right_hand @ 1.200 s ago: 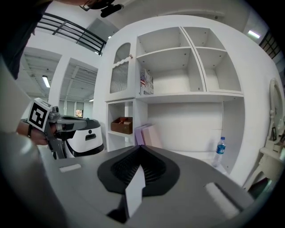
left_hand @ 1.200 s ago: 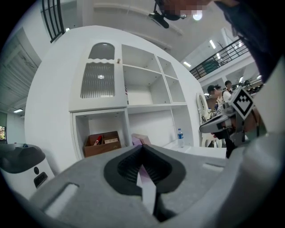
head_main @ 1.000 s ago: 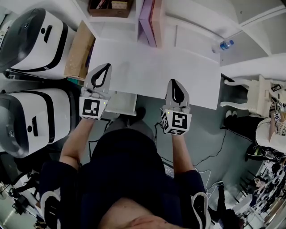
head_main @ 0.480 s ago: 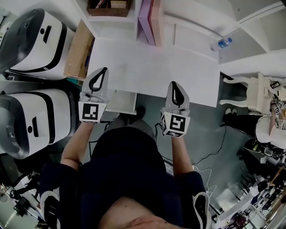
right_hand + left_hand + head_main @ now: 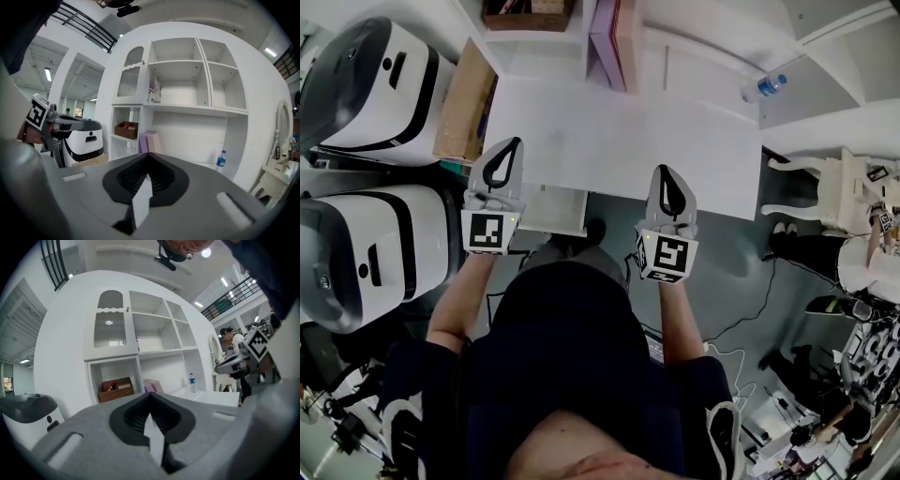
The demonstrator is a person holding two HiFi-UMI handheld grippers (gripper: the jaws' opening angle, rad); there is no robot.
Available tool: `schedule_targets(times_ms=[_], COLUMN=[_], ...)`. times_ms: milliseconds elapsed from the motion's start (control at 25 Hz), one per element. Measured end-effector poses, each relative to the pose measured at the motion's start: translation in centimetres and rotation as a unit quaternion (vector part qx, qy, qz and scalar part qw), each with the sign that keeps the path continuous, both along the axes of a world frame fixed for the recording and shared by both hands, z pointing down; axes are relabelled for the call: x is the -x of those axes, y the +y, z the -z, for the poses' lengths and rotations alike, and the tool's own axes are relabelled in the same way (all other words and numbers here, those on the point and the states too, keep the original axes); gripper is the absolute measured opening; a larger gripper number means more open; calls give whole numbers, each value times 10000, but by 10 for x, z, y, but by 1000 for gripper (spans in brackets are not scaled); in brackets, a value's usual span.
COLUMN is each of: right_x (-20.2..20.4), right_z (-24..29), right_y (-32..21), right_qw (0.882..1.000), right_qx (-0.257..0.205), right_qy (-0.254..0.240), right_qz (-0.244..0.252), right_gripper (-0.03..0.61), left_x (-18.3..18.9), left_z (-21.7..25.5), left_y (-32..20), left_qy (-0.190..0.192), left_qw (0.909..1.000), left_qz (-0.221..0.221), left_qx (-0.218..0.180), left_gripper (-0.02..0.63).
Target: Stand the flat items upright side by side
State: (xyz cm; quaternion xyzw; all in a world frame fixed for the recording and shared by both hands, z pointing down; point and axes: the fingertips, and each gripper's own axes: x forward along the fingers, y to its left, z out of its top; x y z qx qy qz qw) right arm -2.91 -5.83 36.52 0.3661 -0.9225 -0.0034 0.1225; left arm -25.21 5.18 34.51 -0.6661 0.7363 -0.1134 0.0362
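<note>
Head view shows your left gripper [image 5: 514, 145] and right gripper [image 5: 664, 172] held over the near edge of the table [image 5: 675, 141], both pointing toward the far edge. In the left gripper view and the right gripper view alike, the fingers are pressed together at their tips with nothing between them.

The flat items [image 5: 614, 37], one purple and one pink, stand on edge at the table's far edge. They touch each other and rest back against the white shelf unit [image 5: 201, 131]. That is the way the task wants them; whether this job put them there, you cannot read from one moment.

The risk I see is in how they stand. They are thin, they sit on a narrow edge, and they seem to lean slightly. A nudge from a closed tip could tip one, and since the two touch, the other would likely go down with it. The smooth white tabletop may also let a bottom edge slide out.

Mind the water bottle [image 5: 766, 87] at the far right corner too: it is well apart from the flat items, but a wide sweep of your right gripper could topple it.
</note>
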Motion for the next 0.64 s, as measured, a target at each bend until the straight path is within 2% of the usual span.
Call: schedule_targets(times_ms=[120,440,560,640], right_x=[1,0,0,-1], right_z=[0,0,0,-1], right_y=[-1,-4,-4,-5], right_qw=[10000,10000,9999,9998], right_qx=[11,-16,-46,-71], right_qy=[26,95,130,160], right_qz=[-1,-7,-5,-8], right_gripper=[-2,-2,-2,-2], left_x=[1,0,0,0], left_z=[-3,-2,2,0], left_y=[0,-1,-3,-3], left_qy=[78,1,122,128], left_qw=[10000,10000,9998,9999], left_qz=[7,-16,16,12], left_qx=[-2,51,-130,-115], left_gripper=[0,0,0,0])
